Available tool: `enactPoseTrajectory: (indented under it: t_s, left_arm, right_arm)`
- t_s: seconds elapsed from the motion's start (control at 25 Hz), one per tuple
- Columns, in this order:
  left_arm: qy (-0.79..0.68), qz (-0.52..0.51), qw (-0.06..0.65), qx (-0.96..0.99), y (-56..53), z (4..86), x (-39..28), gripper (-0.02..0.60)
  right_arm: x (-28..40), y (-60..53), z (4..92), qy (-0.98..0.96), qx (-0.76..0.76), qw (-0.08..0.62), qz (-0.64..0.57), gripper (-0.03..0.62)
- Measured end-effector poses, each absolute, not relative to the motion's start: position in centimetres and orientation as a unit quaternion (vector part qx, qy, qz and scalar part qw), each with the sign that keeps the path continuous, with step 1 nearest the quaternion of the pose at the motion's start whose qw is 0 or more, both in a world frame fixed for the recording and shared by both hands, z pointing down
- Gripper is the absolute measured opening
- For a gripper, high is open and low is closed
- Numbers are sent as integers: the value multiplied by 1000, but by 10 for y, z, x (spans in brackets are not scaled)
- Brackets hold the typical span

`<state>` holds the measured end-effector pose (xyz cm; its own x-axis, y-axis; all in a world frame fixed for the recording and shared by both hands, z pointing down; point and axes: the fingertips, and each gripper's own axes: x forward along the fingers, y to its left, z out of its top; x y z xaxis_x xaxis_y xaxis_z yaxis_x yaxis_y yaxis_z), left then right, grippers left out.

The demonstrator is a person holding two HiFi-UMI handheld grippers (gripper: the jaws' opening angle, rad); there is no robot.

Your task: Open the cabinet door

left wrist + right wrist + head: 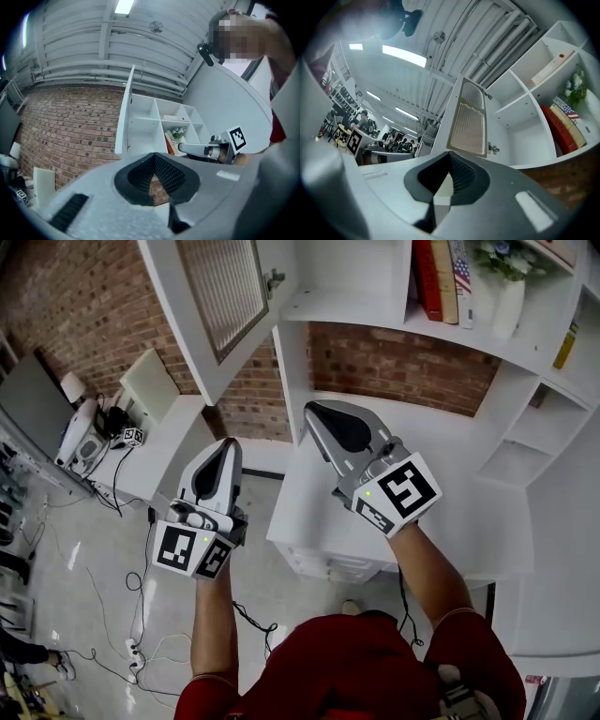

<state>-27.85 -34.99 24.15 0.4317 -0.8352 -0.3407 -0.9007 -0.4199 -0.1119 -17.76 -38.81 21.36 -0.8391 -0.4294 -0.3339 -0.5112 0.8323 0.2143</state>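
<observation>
Cabinet door (225, 296) is standing open at the upper left of the head view. It is swung well out from the cabinet, ribbed glass panel facing down-left. Hinge (274, 279) is showing on its inner edge. Open compartment (342, 273) is sitting at top centre, just right of the door.

L tongs (229, 443) are hovering left of centre, tips pointing up toward the door's lower edge, well apart from it. Jaws are pressing together w/ nothing between; the L gripper view is showing the pads meeting at the tip. In that view the door is appearing edge-on at centre frame.

R tongs (315, 410) are hovering at centre frame, below the open compartment's shelf edge and above the white tabletop (487, 512). Jaws are likewise pressing together, pinching nothing. R gripper view is looking up at the door's glass panel in upper centre, compartment to its right. Neither pair is touching the door.

Books (441, 277) and a white vase (507, 306) w/ flowers are standing in the next compartment, top right. Brick wall (403, 362) is showing behind, under the shelf.
</observation>
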Motion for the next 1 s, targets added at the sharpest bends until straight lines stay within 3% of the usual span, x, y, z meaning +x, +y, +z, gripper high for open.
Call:
enactPoseTrajectory:
  t_s: [1.0]
  left_arm:
    - [525, 110, 134, -833, -342, 262, -253, 3]
  right_arm:
    - [-148, -364, 269, 948, -252, 120, 155, 11]
